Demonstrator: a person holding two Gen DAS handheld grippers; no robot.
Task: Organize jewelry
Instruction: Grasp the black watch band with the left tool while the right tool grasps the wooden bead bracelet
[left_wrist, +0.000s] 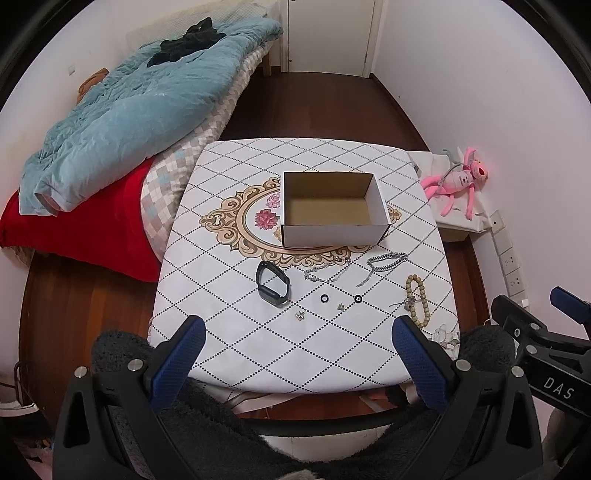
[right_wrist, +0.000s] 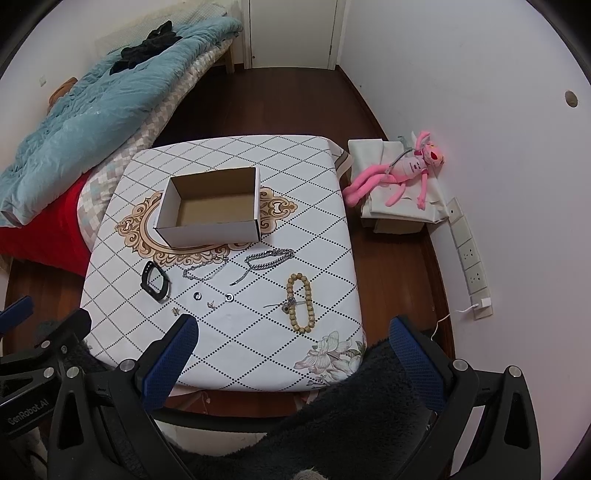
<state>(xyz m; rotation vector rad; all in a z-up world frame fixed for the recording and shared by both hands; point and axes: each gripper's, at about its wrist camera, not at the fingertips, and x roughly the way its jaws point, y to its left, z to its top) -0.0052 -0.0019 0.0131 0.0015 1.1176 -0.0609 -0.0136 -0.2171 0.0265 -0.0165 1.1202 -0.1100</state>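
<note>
An open cardboard box (left_wrist: 332, 208) (right_wrist: 210, 210) stands empty mid-table. In front of it lie a black wristband (left_wrist: 274, 282) (right_wrist: 156, 282), a thin silver chain (left_wrist: 327, 271) (right_wrist: 207, 268), a thick silver chain (left_wrist: 386, 263) (right_wrist: 267, 258), a wooden bead bracelet (left_wrist: 417, 301) (right_wrist: 301, 302), two small black rings (left_wrist: 324, 297) (left_wrist: 358, 298) (right_wrist: 198, 295) (right_wrist: 230, 297) and two tiny earrings (left_wrist: 300, 315) (left_wrist: 340, 306). My left gripper (left_wrist: 297, 332) is open, hovering above the near table edge. My right gripper (right_wrist: 293, 332) is open too, nearer the bracelet.
The table (left_wrist: 258, 354) wears a white diamond-pattern cloth. A bed with a blue duvet (left_wrist: 129, 110) and red sheet stands to the left. A pink plush toy (right_wrist: 402, 173) lies on a box at the right. Wall sockets (right_wrist: 471, 266) line the right wall.
</note>
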